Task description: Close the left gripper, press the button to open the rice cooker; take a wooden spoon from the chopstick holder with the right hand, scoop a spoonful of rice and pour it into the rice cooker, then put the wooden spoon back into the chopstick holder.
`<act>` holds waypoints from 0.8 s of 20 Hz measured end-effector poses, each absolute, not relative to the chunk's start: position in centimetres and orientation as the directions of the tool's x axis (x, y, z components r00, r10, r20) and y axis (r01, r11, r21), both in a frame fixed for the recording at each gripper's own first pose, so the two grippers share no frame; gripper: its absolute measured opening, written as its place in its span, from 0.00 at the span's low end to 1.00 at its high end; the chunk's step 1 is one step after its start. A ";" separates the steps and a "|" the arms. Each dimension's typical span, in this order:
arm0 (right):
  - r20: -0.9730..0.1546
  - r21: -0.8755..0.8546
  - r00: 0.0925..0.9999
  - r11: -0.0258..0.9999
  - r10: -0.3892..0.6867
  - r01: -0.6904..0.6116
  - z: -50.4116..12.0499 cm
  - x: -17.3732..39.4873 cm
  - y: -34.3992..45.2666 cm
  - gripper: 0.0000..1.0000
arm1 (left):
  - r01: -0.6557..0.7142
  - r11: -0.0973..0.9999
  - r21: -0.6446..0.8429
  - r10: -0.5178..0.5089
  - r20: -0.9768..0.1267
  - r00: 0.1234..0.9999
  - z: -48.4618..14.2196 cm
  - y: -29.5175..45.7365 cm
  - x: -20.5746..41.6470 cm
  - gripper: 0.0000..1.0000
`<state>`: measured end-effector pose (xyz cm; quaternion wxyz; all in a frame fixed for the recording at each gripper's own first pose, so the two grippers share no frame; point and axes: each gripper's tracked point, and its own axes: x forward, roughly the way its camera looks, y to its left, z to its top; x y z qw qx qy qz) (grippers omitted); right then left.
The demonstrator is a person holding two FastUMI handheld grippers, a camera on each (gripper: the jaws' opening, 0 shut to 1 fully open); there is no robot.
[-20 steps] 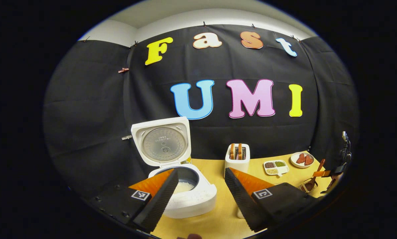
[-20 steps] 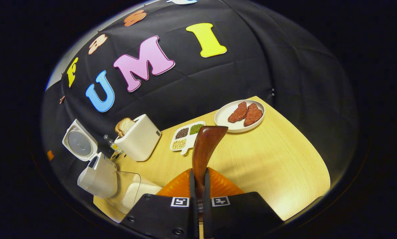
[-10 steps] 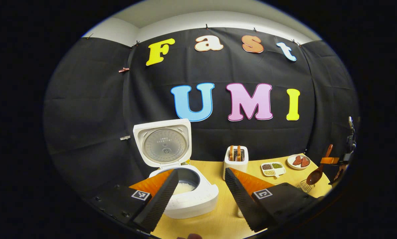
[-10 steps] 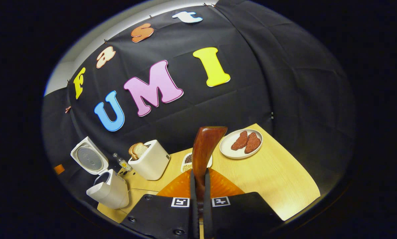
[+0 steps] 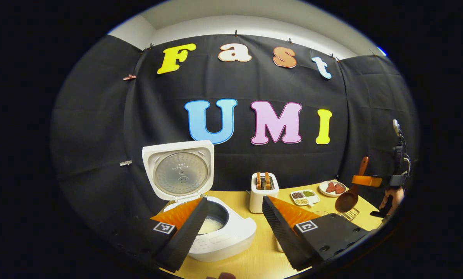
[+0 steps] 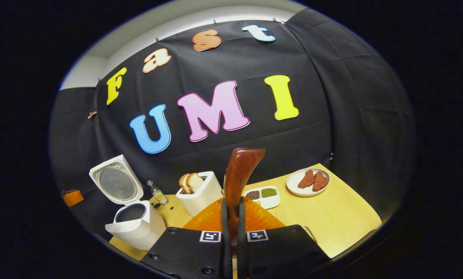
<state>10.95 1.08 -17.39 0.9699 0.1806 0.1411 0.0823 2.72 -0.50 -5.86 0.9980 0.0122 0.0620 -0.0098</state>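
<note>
In the left gripper view, the rice cooker (image 5: 216, 230) stands at the left of the counter (image 5: 254, 255) with its lid (image 5: 179, 170) swung fully up and white rice (image 5: 212, 224) lying in the inner pot. The left gripper (image 5: 235, 228) hangs just before it with its fingers spread wide, gripping nothing; the left finger overlaps the cooker's front rim. Next rightward comes a white toaster (image 5: 263, 192) with two bread slices, then a divided dish of grains (image 5: 304, 197) and a plate with two red pieces (image 5: 333, 188). Farthest right, the right gripper (image 5: 370, 181) holds the wooden spoon (image 5: 349, 195) above the wire chopstick holder (image 5: 349, 214), bowl end down, clear of the holder's rim.

In the right gripper view, a small bottle (image 6: 157, 193) stands between cooker and toaster. The fingers (image 6: 224, 221) are pressed narrow on the spoon's handle, which rises upright between them. No brand text is readable on anything.
</note>
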 end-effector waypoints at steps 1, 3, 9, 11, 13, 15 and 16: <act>-0.257 0.350 0.944 0.930 0.208 -0.109 -18.2 11.0 2.5 0.09 | 0.029 0.999 0.022 -0.026 -0.125 0.992 -6.0 0.0 2.7 0.97; -0.282 0.288 0.941 0.952 0.186 -0.102 -20.2 11.2 4.7 0.10 | 0.045 0.999 0.016 -0.043 -0.129 0.991 -6.3 0.9 2.6 0.97; -0.390 0.109 0.916 0.992 0.096 -0.058 -28.4 11.9 8.4 0.10 | 0.065 0.998 0.019 -0.061 -0.157 0.986 -7.4 4.4 3.1 0.97; -0.416 0.071 0.907 0.997 0.066 -0.040 -30.5 12.3 8.8 0.09 | 0.062 0.998 0.027 -0.057 -0.158 0.986 -7.6 5.6 3.3 0.97; -0.439 0.048 0.898 0.999 0.035 -0.015 -32.1 12.6 9.0 0.10 | 0.063 0.998 0.028 -0.057 -0.161 0.985 -7.8 6.6 3.5 0.97; -0.449 0.067 0.893 0.998 0.015 0.017 -32.7 12.6 9.4 0.10 | 0.062 0.998 0.030 -0.057 -0.168 0.984 -8.3 7.4 3.6 0.97; -0.455 0.088 0.890 0.996 0.021 0.022 -33.0 12.6 10.0 0.10 | 0.064 0.998 0.027 -0.058 -0.171 0.984 -8.4 7.7 3.8 0.97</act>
